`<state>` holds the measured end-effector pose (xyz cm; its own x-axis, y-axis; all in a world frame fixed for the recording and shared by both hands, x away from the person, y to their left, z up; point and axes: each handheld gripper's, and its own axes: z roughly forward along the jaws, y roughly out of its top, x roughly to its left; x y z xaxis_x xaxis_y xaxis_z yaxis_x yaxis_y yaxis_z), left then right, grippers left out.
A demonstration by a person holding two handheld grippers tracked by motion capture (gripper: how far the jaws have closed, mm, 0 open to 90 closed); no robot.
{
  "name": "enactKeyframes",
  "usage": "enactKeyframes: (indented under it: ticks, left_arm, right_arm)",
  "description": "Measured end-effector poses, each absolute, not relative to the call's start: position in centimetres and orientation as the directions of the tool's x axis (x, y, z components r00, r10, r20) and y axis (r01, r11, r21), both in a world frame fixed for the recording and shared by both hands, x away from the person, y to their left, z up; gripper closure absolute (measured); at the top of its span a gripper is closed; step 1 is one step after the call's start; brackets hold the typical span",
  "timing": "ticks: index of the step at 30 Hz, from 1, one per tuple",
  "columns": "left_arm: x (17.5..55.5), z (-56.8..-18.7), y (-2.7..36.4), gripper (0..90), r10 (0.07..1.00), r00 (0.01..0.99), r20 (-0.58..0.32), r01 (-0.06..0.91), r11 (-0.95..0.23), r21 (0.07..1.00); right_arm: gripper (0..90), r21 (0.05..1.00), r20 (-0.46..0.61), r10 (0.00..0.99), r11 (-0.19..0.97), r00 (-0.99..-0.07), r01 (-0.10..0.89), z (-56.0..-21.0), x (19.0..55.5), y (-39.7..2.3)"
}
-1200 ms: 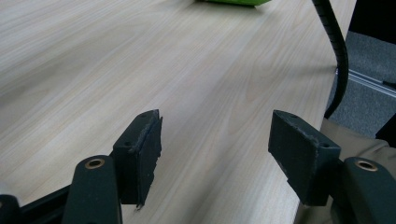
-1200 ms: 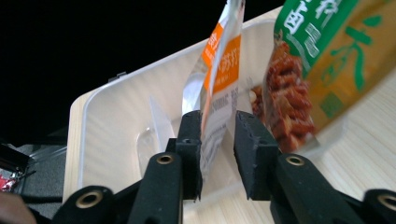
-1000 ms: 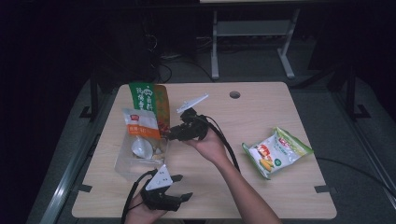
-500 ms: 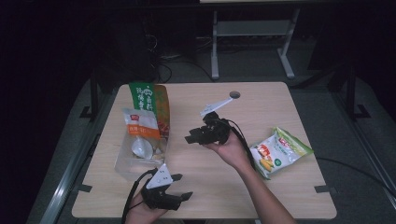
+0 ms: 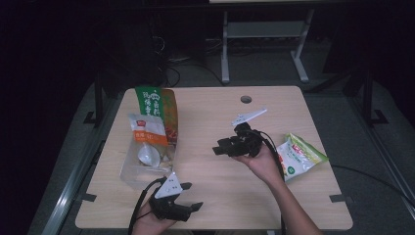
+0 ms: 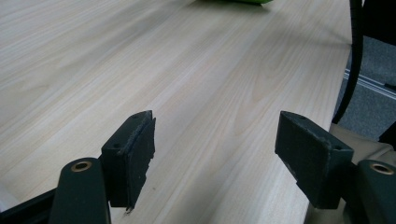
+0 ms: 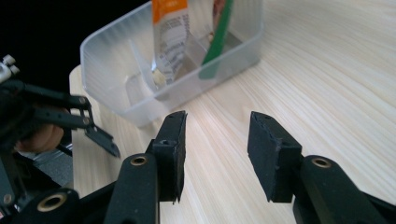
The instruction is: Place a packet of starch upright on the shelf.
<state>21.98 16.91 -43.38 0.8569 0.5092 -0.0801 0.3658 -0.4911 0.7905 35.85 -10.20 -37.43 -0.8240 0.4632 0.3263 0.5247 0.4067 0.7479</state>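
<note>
- Dark room surrounds a pale wooden table (image 5: pixel 205 122); the landmark on it is the clear plastic tub (image 5: pixel 142 169) at the table's left side, with a white-and-orange sachet (image 5: pixel 146 131) and a tall green-and-orange snack bag (image 5: pixel 159 110) standing in it and a white spoon-like piece (image 5: pixel 146 154) lying inside.
- Well to the right of the tub, near the table's right edge, lies a green-and-white snack packet (image 5: pixel 298 156) flat on the wood; I judge this the next thing to fetch.
- Right gripper (image 5: pixel 226 146) hangs between tub and packet, jaws pointing back toward the tub. Its jaws have just been opening and stand about half apart with only bare wood between them; it holds nothing.
- Left gripper (image 5: pixel 188 208) rests at the near edge, just below the tub, jaws wide apart and empty.
- Risk: the packet lies flat and slick, so jaws only half apart could skid over it or push it off the right edge.
- Risk: the right gripper faces away from the packet, so a hurried turn could drag its cable (image 5: pixel 278 161) across the packet.
- Risk: the tall bag leans in the tub; adding another packet carelessly may tip it out.
</note>
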Motion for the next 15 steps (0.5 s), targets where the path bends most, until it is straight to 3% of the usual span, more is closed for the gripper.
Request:
enactKeyframes:
  ticks: [15]
  left_arm:
    - [21.8,-43.0,17.3,27.8,0.516,0.853,-0.073,0.359,-0.480,0.801]
  right_arm:
    - [53.0,0.740,0.324,0.555,0.356,-0.766,0.570,-37.6,34.1,-16.6]
